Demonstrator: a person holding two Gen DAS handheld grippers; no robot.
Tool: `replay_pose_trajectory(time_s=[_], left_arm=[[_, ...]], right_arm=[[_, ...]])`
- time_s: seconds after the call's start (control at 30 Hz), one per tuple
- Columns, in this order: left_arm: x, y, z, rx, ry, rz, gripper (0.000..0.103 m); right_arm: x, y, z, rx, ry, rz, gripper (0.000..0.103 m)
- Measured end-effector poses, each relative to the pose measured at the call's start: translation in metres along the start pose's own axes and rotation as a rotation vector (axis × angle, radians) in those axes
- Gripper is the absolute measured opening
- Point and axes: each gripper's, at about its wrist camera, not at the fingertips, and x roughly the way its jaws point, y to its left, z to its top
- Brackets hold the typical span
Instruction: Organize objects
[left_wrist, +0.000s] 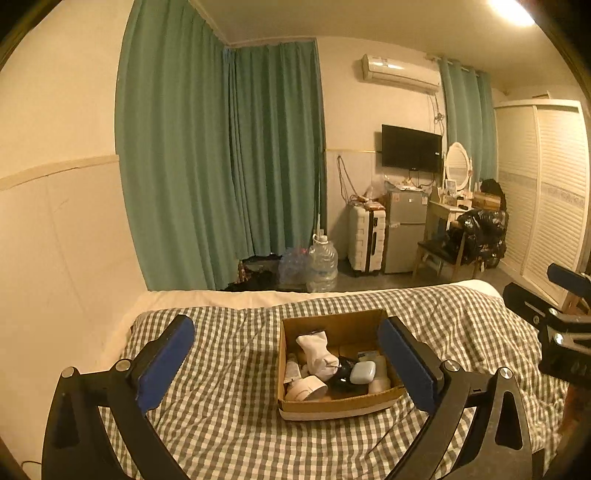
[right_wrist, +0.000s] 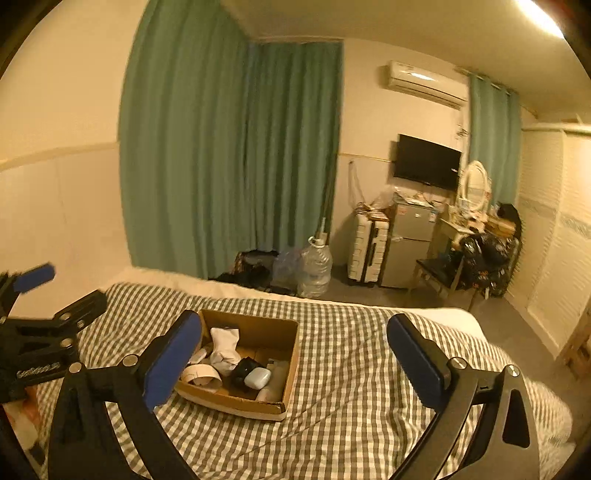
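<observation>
The shallow brown cardboard box (left_wrist: 338, 404) sat mid-bed on the green-checked quilt (left_wrist: 229, 413), already holding a rolled white sock (left_wrist: 317, 350), a pale blue earbud case (left_wrist: 362, 372) and other small items. Nothing loose showed on the quilt, so the sorting looked nearly finished. The left tool (left_wrist: 286, 365) and right tool (right_wrist: 295, 363) hovered at the box's six o'clock, both spread wide and empty.

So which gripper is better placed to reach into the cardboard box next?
Probably the left gripper: in its view the cardboard box sits nearly between its open fingers. The right gripper, also open, has the box off toward its left finger, so it would need to shift sideways.
</observation>
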Motion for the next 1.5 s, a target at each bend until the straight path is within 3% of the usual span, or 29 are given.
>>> replay_pose_trajectory(time_s=[0.13, 0.27, 0.4, 0.73, 0.87, 1.5], left_arm=[[-0.008, 0.006, -0.023, -0.049, -0.035, 0.033, 0.103], [-0.012, 0.011, -0.045, -0.061, -0.057, 0.053, 0.103], [-0.005, 0.007, -0.069, -0.042, -0.042, 0.096, 0.103], [0.009, -0.002, -0.124, -0.011, -0.021, 0.095, 0.103], [0.008, -0.003, -0.134, -0.009, -0.002, 0.073, 0.103], [0.009, -0.012, -0.143, 0.013, 0.023, 0.051, 0.103]], right_arm=[[0.0, -0.007, -0.021, 0.042, 0.028, 0.007, 0.101], [-0.002, -0.007, -0.042, 0.01, 0.001, -0.004, 0.102], [-0.001, -0.001, -0.064, -0.021, -0.041, 0.004, 0.102], [0.01, 0.011, -0.134, 0.022, -0.109, 0.054, 0.102], [0.015, 0.015, -0.145, -0.008, -0.106, 0.021, 0.102], [0.022, 0.014, -0.158, 0.011, -0.063, 0.031, 0.102]])
